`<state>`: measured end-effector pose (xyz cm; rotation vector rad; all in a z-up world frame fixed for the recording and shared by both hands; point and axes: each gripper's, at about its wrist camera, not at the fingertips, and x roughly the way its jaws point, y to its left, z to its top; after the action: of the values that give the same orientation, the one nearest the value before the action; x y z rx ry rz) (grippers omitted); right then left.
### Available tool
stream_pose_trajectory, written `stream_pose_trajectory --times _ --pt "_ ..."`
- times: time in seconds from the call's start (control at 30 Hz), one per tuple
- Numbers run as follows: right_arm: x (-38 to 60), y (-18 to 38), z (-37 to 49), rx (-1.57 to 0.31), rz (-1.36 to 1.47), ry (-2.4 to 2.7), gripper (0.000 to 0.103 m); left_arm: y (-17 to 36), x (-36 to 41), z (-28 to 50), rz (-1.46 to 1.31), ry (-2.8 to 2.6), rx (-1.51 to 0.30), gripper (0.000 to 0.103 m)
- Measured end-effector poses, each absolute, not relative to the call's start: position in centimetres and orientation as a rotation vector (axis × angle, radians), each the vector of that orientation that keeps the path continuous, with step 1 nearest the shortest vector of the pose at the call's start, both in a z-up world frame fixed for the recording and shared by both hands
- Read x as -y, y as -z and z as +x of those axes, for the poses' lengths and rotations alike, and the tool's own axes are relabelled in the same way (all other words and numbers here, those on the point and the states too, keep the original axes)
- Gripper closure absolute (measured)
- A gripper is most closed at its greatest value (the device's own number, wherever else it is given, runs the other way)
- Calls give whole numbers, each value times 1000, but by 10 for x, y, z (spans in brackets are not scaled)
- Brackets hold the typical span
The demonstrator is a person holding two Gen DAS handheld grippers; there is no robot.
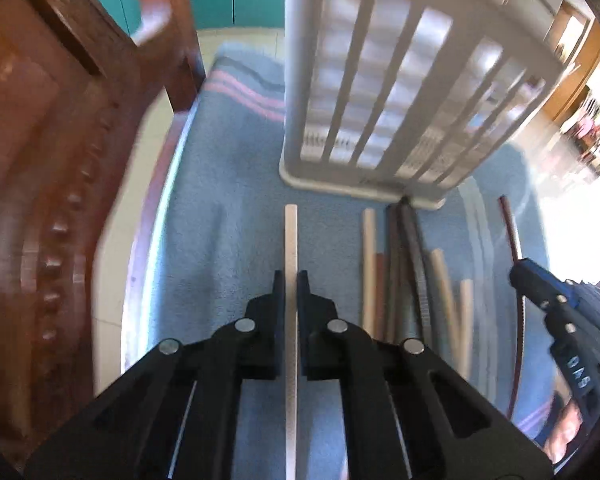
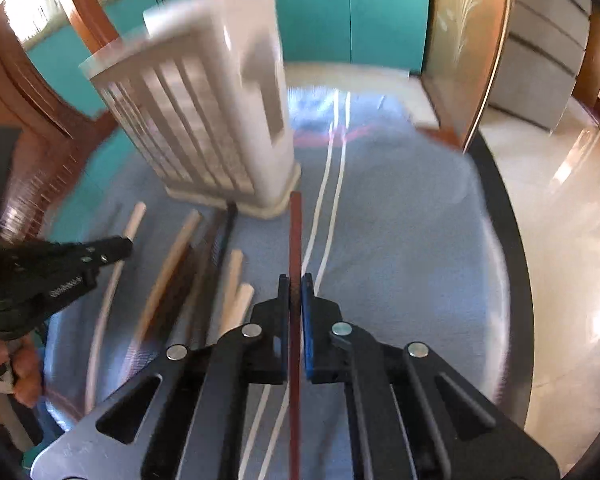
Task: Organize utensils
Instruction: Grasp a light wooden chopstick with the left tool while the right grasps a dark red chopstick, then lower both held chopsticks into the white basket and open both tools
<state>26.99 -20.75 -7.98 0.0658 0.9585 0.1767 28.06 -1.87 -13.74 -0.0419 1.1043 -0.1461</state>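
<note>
Left wrist view: the left gripper (image 1: 291, 280) is clamped on a white chopstick (image 1: 291, 248), which runs straight out between its fingers toward the slatted white basket (image 1: 380, 80) standing on the blue towel (image 1: 220, 220). The stick's far tip stops short of the basket's base. To the right of that stick, in front of the basket's near corner, lies a loose pile of chopsticks (image 1: 404, 272) in pale wood, brown and dark tones, their far ends close to the basket's foot. Further right of the basket, the right gripper (image 1: 518, 276) is closed on a dark red chopstick (image 1: 510, 228). In the right wrist view, that dark red chopstick (image 2: 295, 240) is pinched between the right gripper's (image 2: 295, 280) fingers, its tip reaching just beside the basket's (image 2: 204, 112) base corner. The left gripper (image 2: 128, 242) sits left of the basket, gripping the white chopstick (image 2: 134, 216), with the pile (image 2: 204, 260) between them.
</note>
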Motion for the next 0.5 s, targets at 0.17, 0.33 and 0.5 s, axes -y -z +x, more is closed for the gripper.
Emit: stream_pose_trajectory --times 0.17,0.33,0.5 --pt "226 -2 222 -775 71 -221 97 58 3 243 -66 204 -922 96" --pt "245 -75 184 -596 92 -242 97 -21 -7 202 -53 234 -735 96" --pt "260 -131 190 -416 171 -266 97 -105 -18 190 -84 232 -539 96"
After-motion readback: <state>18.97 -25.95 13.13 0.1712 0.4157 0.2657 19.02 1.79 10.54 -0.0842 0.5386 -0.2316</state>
